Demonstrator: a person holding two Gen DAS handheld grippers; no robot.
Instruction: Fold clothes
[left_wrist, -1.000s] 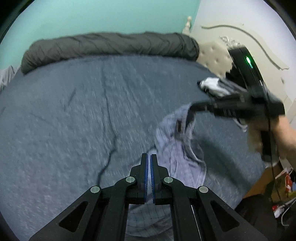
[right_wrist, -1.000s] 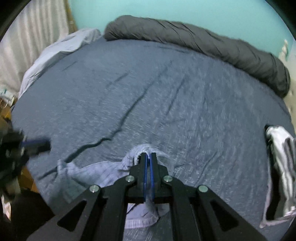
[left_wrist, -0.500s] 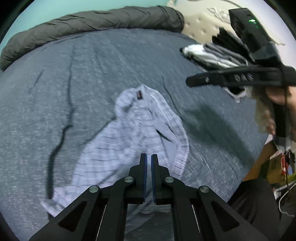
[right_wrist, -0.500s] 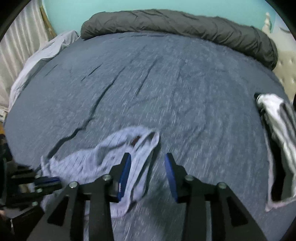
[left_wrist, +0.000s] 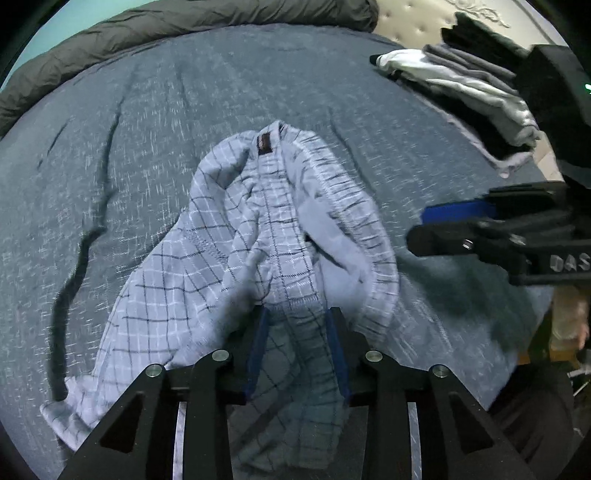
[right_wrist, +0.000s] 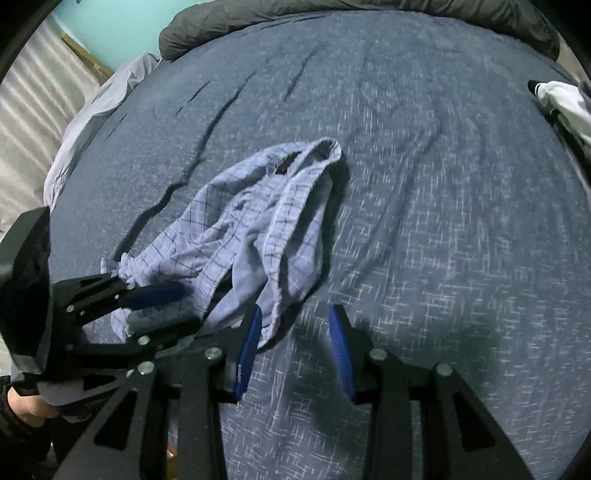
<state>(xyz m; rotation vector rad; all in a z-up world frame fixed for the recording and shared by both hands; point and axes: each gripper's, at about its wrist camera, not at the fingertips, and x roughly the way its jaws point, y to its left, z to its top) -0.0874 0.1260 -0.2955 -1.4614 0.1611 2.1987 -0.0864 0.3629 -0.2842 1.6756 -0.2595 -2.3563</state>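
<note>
The left gripper (left_wrist: 297, 347) is opening its jaws, the checked shorts (left_wrist: 258, 258) lying loose between its fingers on the blue bedspread (left_wrist: 147, 129). The right gripper (right_wrist: 293, 350), jaws apart and empty, has the shorts just left of its fingers.

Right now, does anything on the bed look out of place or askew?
The checked shorts lie crumpled on the blue bedspread, waistband gaping and legs twisted, not yet flat for folding. The left gripper is opening with cloth between its jaws; the right gripper stands open over bare bedspread. Nothing looks damaged.
</note>
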